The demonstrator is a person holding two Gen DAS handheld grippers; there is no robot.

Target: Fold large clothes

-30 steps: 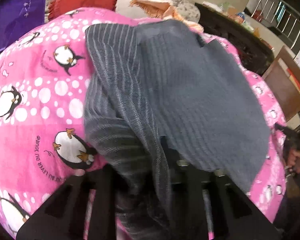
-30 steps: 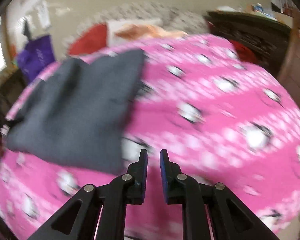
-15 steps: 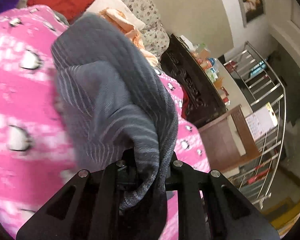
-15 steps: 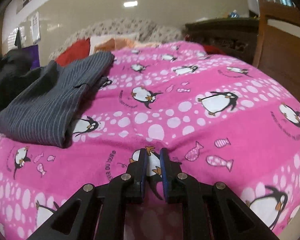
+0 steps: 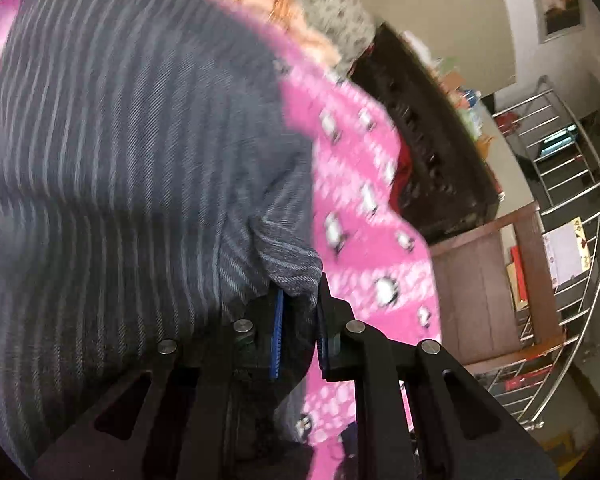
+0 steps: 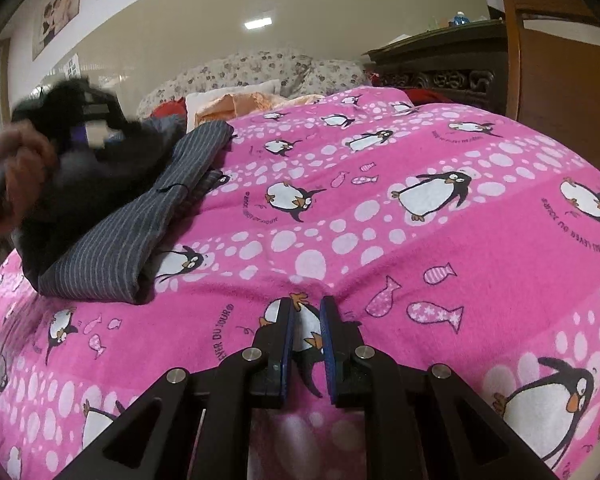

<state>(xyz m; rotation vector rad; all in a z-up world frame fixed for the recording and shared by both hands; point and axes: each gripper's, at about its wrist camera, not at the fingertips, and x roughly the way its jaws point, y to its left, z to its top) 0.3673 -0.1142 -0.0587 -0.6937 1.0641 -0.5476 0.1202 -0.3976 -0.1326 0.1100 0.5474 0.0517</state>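
Left wrist view: my left gripper [image 5: 298, 300] has its fingers clenched on a fold of the grey striped garment [image 5: 120, 152], which lies on the pink penguin blanket [image 6: 380, 240]. My right gripper [image 6: 306, 312] is closed, empty, resting on the blanket.

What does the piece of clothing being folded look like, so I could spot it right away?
Look at the bed's bright pink penguin blanket. On its left side lies the garment, a dark grey cloth with thin pale stripes, folded into a long band. Beside the peach cloth and the floral pillows, it alone is grey and striped.
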